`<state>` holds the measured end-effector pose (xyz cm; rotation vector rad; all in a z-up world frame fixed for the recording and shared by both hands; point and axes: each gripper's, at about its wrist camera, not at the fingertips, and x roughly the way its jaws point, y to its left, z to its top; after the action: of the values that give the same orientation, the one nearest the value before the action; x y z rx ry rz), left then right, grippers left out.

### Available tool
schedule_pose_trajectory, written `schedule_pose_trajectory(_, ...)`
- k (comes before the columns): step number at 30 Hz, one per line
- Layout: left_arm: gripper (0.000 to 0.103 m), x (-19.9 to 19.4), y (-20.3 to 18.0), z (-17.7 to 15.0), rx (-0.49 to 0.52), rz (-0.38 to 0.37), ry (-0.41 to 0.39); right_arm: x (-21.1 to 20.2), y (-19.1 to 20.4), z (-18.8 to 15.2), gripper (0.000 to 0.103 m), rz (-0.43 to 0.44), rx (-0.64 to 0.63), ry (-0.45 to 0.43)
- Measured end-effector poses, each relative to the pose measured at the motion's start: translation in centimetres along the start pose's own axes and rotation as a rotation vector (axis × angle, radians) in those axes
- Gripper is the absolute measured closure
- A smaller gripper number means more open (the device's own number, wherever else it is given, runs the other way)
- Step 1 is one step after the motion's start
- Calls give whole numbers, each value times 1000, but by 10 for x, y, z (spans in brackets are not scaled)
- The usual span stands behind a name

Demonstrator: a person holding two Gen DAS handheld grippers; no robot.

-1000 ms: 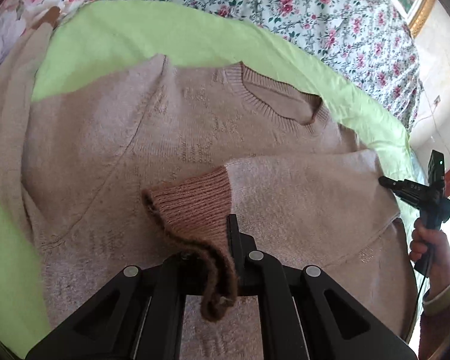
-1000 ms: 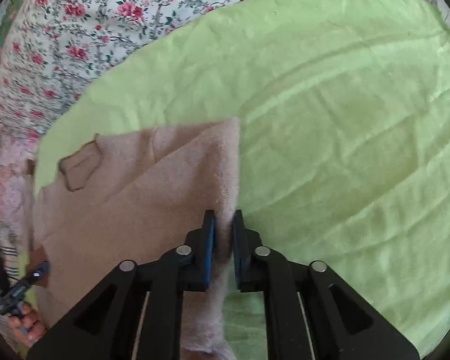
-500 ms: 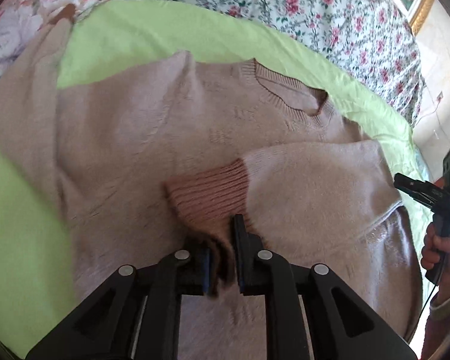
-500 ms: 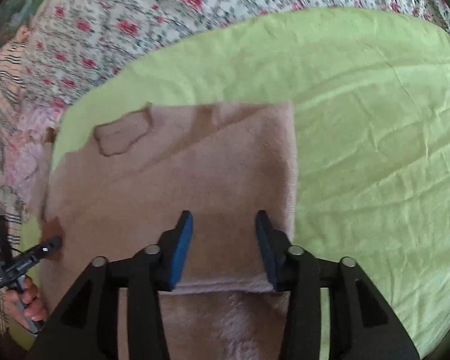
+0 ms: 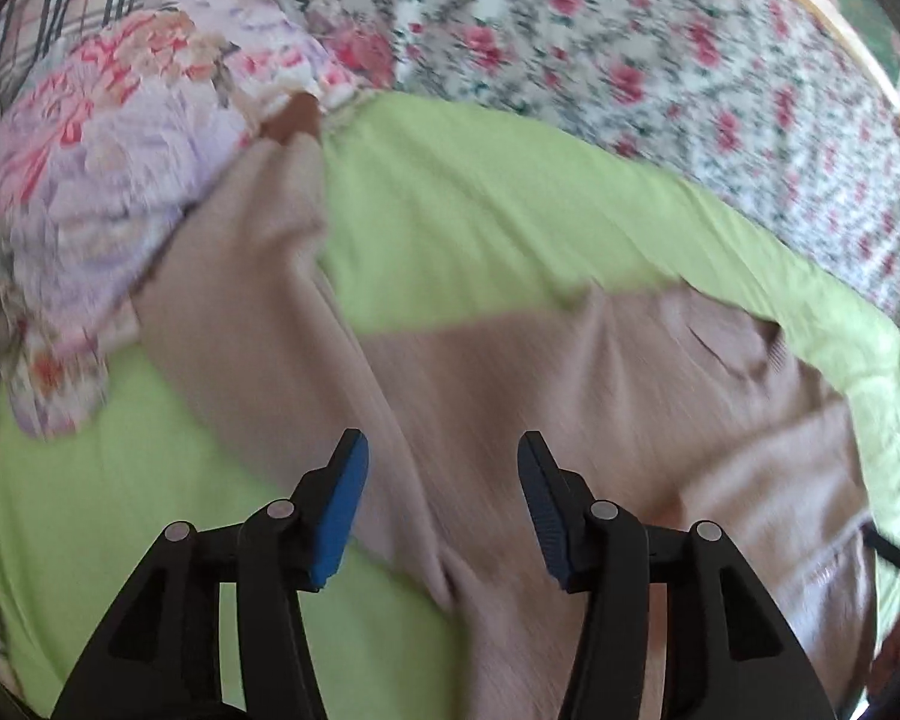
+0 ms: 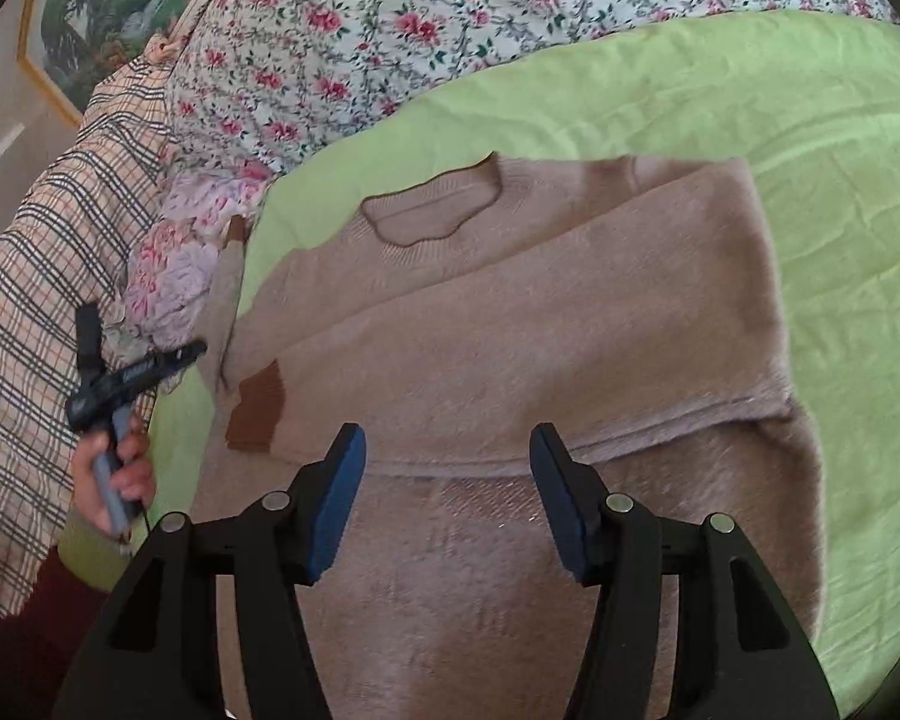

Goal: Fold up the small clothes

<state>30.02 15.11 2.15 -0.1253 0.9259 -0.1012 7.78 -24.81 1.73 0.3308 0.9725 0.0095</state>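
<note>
1. Left gripper (image 5: 443, 450) first: I see its blue-padded jaws apart with nothing clamped; they have just been opening, and only the sweater's cloth lies below the gap.
2. My right gripper (image 6: 447, 444) also stands with jaws parted and empty, having just opened, above the sweater's lower body.
3. I see the beige knit sweater (image 6: 510, 324) lying flat on the green sheet (image 6: 840, 180), neckline (image 6: 432, 210) toward the floral bedspread (image 6: 390, 18).
4. One sleeve is folded across the chest, its brown ribbed cuff (image 6: 258, 414) near the sweater's left edge in the right wrist view.
5. The other sleeve (image 5: 252, 276) stretches out toward a floral pillow (image 5: 120, 180); the left wrist view is motion-blurred.
6. A hand (image 6: 111, 474) holds the left gripper's handle beside a plaid blanket (image 6: 24, 330).
</note>
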Motion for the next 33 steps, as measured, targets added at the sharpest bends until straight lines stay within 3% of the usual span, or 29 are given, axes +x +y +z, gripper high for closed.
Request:
schedule_pose_trajectory(5,45,20,15,41,-3,70,-5,5,7,-8,45,24,0,27)
schedule_pose_trajectory(7,37,30,22,53,-20,94,4,7,7,-11,45,27,12,35)
schedule_pose_trajectory(10,32,48,32,71,-50,106,26,6,5,-17,45,45,40,40)
schedule_pose_trajectory(12,27,63,37,85,-49,152,37,7,6,-22,45,49,52,46)
schedule_pose_trajectory(20,26,129,60,139,-65,262,74,16,8,-32,45,44,55,86)
schedule_pose_trajectory(21,34,137,62,142,-57,276,82,18,7,-32,44,41,57,91)
schedule_pose_trajectory(22,57,143,63,145,-51,266,84,20,6,-32,44,38,60,96)
schedule_pose_trajectory(23,67,145,64,146,-52,234,83,21,6,-32,44,36,61,99)
schedule_pose_trajectory(24,85,141,63,147,-51,219,65,22,5,-32,44,36,62,98)
schedule_pose_trajectory(25,97,137,62,147,-44,215,48,22,5,-32,44,35,64,96)
schedule_pose_trajectory(27,99,122,55,143,-23,201,8,23,6,-30,44,41,67,91)
schedule_pose_trajectory(33,100,58,25,114,-9,36,-101,14,15,-28,44,71,48,66)
